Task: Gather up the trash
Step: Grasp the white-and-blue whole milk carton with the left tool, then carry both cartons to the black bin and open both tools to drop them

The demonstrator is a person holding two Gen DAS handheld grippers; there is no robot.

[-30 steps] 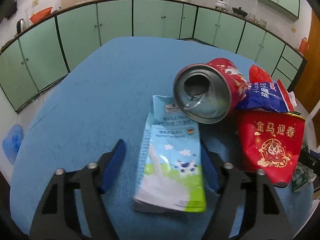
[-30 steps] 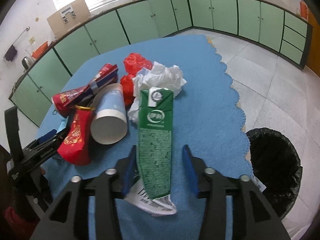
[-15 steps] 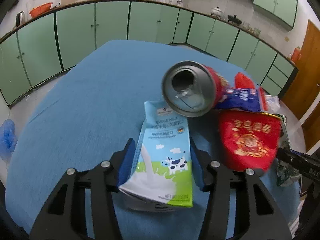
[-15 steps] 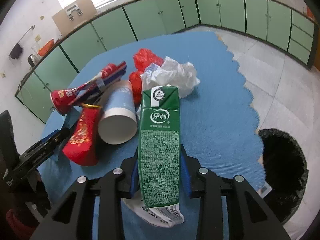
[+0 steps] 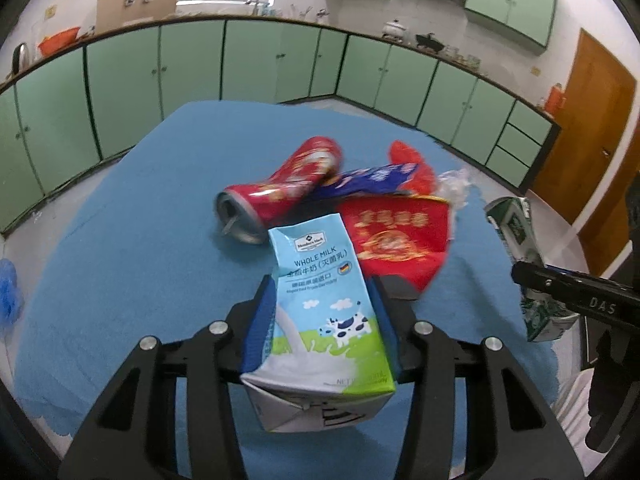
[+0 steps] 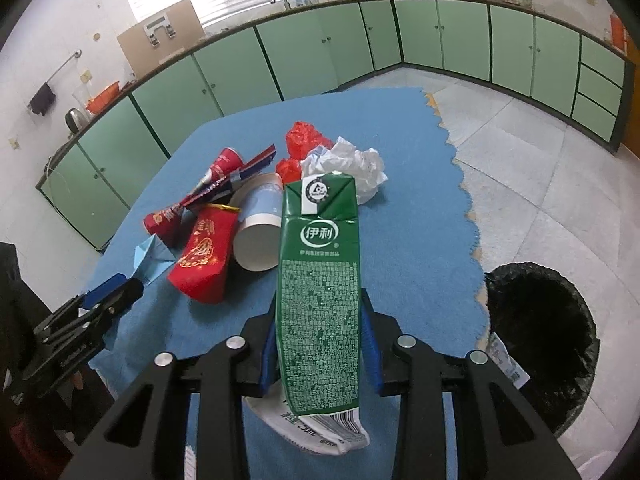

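while both grippers are up off the table point(image 5: 120, 248), each has a carton between its fingers. left gripper point(image 5: 322, 322): blue pads pressed on both sides of the light blue milk carton point(image 5: 320, 308), jaws closing the last bit on it; carton is clear of the blue cloth, top end pointing toward the far edge, base flap toward the camera. right gripper point(image 6: 320, 344): pads clamped on the sides of the green carton point(image 6: 320, 288), which sticks out well past the fingertips, crumpled white base at the near end; in the left wrist view the same carton shows at the right side, clear of the cloth.

remaining trash sits in a heap around the middle of the table:
- red can point(image 5: 280, 196) on its side, open end toward the left edge
- blue wrapper point(image 5: 372, 180) just behind it, lying across the can
- red packet point(image 6: 206, 256) with gold print, nearest the near edge, touching the paper cup point(image 6: 260, 232)
- paper cup on its side, mouth toward the near edge
- crumpled white paper point(image 6: 352, 164) on the far right of the heap
- red plastic scraps point(image 6: 304, 138) beside the white paper, far side

black-lined bin point(image 6: 540, 344) stands on the tiled floor, off the right edge of the table, beside the near right corner. green cabinets point(image 6: 280, 64) run along the walls behind.
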